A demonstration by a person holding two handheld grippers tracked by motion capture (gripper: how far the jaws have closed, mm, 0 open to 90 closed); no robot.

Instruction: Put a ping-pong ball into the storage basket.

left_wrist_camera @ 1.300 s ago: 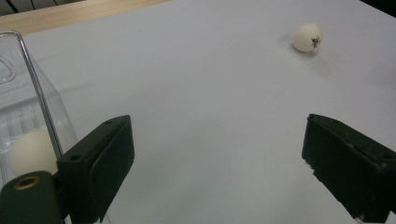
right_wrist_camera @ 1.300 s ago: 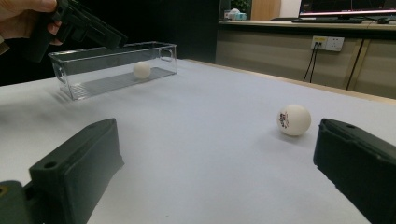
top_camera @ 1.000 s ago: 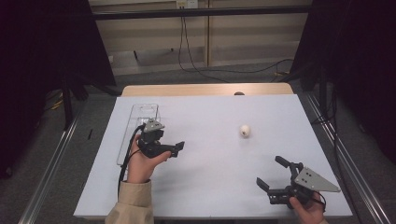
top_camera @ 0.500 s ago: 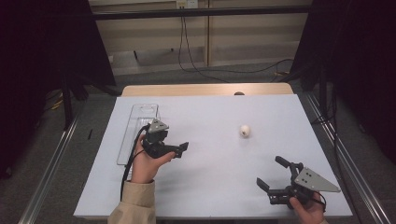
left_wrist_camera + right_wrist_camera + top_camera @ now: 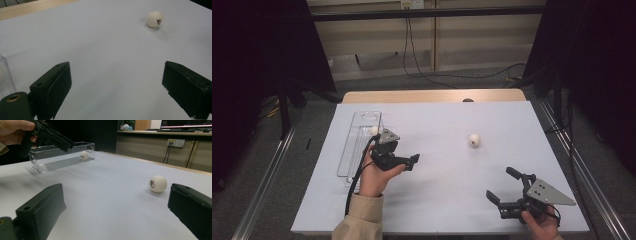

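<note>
The left gripper (image 5: 409, 162), jaws released and empty, hovers left of centre beside the clear box (image 5: 358, 145), which holds one ball (image 5: 84, 155). The other ball (image 5: 474, 139) lies right of centre. The right gripper (image 5: 501, 187), also released, sits lower right.

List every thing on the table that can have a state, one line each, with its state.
Left gripper: open, holds nothing.
Right gripper: open, holds nothing.
Clear box: lidless, lying flat, one ball inside.
Ball in the box: at rest near the far end.
Loose ball: at rest on the table, apart from both grippers.
</note>
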